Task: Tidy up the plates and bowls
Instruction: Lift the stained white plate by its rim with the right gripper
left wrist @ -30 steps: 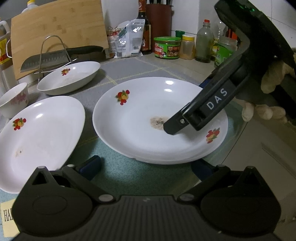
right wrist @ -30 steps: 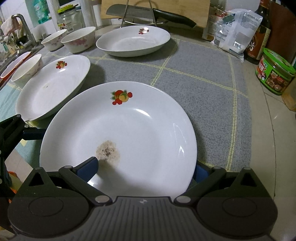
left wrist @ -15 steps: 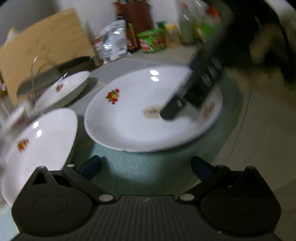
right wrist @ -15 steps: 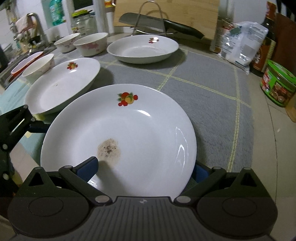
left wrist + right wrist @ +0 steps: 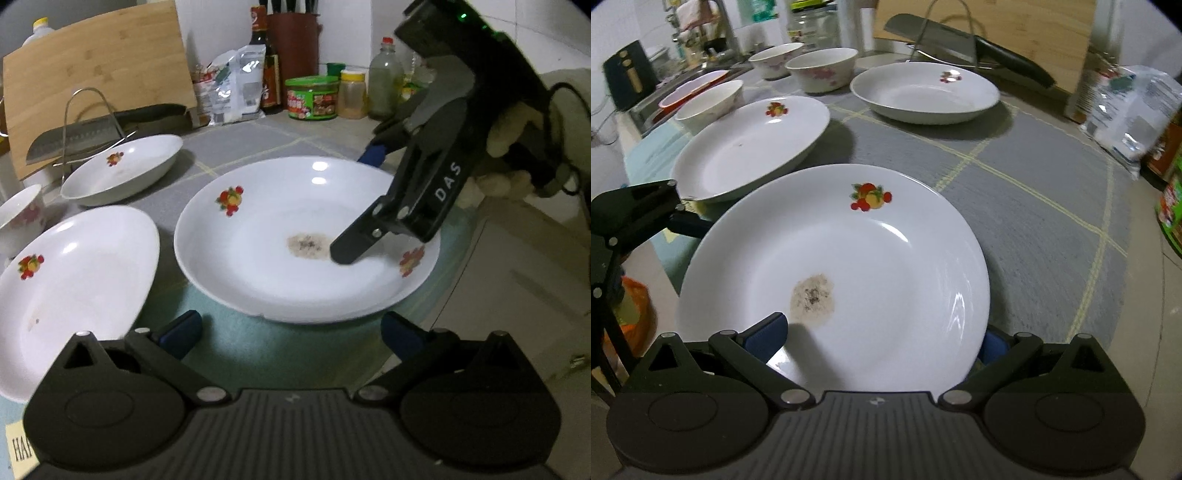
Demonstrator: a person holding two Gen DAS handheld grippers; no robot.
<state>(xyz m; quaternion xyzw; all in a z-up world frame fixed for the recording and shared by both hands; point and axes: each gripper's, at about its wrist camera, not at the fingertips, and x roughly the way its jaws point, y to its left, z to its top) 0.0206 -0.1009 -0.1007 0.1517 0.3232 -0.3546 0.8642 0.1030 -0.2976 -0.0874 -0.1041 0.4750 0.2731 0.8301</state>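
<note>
My right gripper (image 5: 875, 341) pinches the near rim of the stained plate (image 5: 871, 266); its underside finger is hidden. My left gripper (image 5: 291, 328) hangs open, empty. I count three plates and four bowls on the grey mat (image 5: 1015, 192) over a kitchen counter.

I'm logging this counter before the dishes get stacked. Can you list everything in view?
Stained plate: 1, white, nearest, between right jaws.
Other plates: 2, white, behind it.
Bowls: 4, white, back left.
Cleaver: 1, steel, on wire rack.
Cutting board: 1, wooden, back.
Green tub: 1, back right.
Mat: 1, grey.
Left gripper: open.
Right gripper: on the plate rim.
</note>
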